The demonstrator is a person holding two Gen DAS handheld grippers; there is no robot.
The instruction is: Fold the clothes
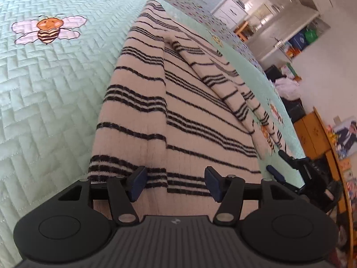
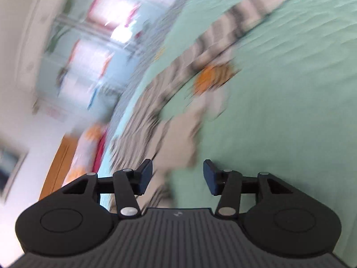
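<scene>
A cream sweater with black stripes [image 1: 189, 111] lies lengthwise on the mint quilted bedspread [image 1: 44, 89], one sleeve folded across its top. My left gripper [image 1: 176, 183] hovers over the sweater's near hem, open, with only flat cloth below its blue pads. In the left wrist view my right gripper [image 1: 277, 163] shows beside the sweater's right edge near the bed's edge. The right wrist view is badly blurred. There my right gripper [image 2: 177, 178] stands open with nothing between its pads, over the bedspread [image 2: 290, 111], and the striped sweater [image 2: 142, 120] runs away to its left.
Bee pictures [image 1: 48, 30] dot the bedspread. The bed's edge curves down the right side of the left wrist view. Beyond it stand a wooden cabinet [image 1: 312, 134], shelves with bags [image 1: 299, 40] and a pile of clothes [image 1: 286, 87].
</scene>
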